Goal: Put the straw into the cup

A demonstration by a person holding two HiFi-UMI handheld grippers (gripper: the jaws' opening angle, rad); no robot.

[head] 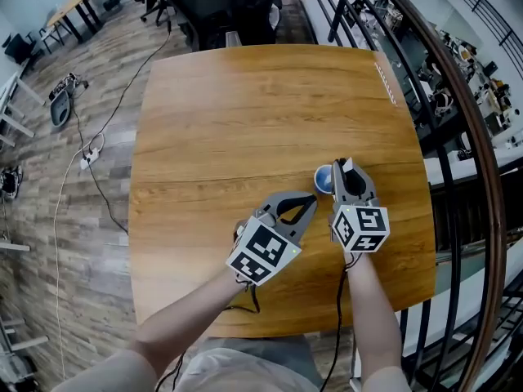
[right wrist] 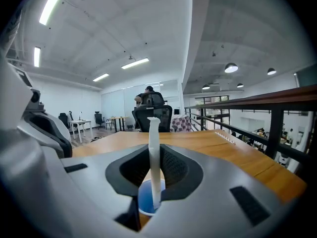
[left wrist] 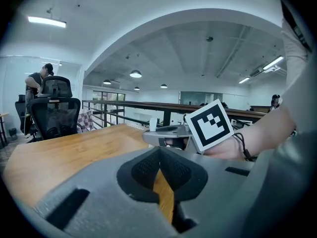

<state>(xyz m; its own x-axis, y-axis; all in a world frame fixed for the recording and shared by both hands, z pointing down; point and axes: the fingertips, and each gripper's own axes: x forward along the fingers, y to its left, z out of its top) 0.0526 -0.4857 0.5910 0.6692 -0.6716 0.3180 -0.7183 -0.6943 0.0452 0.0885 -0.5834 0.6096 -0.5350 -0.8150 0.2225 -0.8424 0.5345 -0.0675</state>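
Where the table runs toward its right edge, about midway btw the far and near edges, we see a blue cup standing upright on the wood. We hold the R gripper just above it, jaws closed on a white straw. The pads pinch it approx mid-length and the straw stands upright. Its top sticks up above the jaws and its lower end sits inside the cup, below the rim. We can't tell whether the tip touches the cup's bottom.

The L gripper is just beside the R one, on its left and a bit nearer the table's near edge. Its tips point toward the cup but stay apart from it. Its jaws are closed w/ nothing in them: the tips meet, and only bare wood shows thru the gap behind them.

From the L gripper view we see the R gripper side-on, w/ its marker cube facing us. The hand is behind the cube and the straw's top pokes up over the jaws.

Beyond the far edge stand office chairs. A railing runs along past the right edge, and cables lie on the floor off the left edge.
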